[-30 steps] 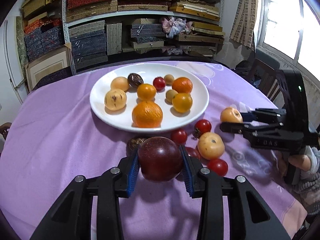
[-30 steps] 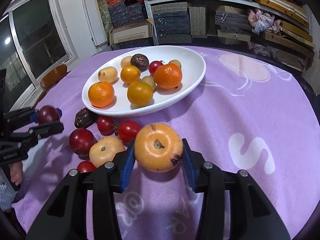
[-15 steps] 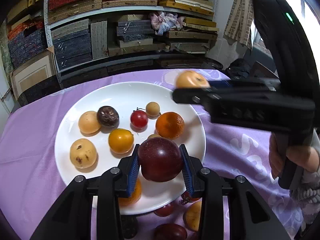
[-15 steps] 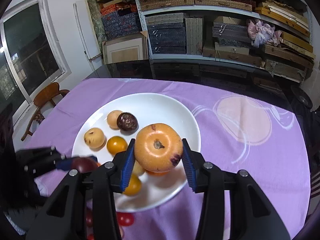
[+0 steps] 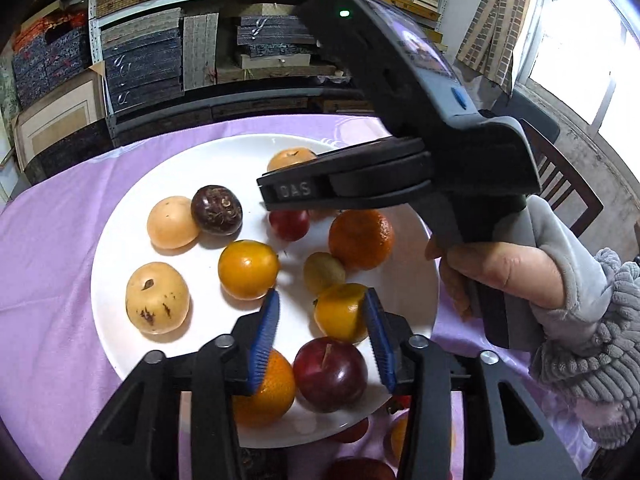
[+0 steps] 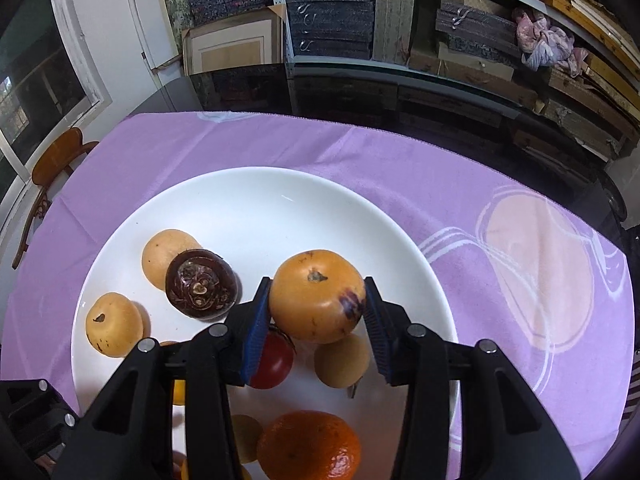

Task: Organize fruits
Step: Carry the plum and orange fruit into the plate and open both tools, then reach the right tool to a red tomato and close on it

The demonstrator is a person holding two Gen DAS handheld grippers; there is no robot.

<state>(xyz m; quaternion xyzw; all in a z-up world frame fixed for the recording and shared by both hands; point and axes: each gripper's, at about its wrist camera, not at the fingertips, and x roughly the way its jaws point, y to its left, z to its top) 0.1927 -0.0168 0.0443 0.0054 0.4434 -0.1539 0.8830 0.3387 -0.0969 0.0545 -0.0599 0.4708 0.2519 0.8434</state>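
A white plate (image 5: 120,288) on the purple cloth holds several fruits. My left gripper (image 5: 322,338) is open above the plate's near edge; the dark red plum (image 5: 330,376) lies on the plate below it, free of the pads. My right gripper (image 6: 316,320) is shut on a tan-orange persimmon-like fruit (image 6: 316,296) and holds it over the plate (image 6: 248,208) above a red tomato (image 6: 276,360). In the left wrist view the right gripper (image 5: 280,194) reaches over the plate from the right, the held fruit (image 5: 292,158) partly hidden behind it.
Oranges (image 5: 360,240), yellow fruits (image 5: 158,298) and a dark passion fruit (image 5: 216,210) crowd the plate. A few red and orange fruits (image 5: 356,468) lie on the cloth near the plate's front edge. Shelves stand behind the table. A wooden chair (image 6: 52,160) is at the left.
My left gripper has opened and let the dark red plum drop onto the plate's near edge. My right gripper has come lower and further over the plate, still holding its fruit.
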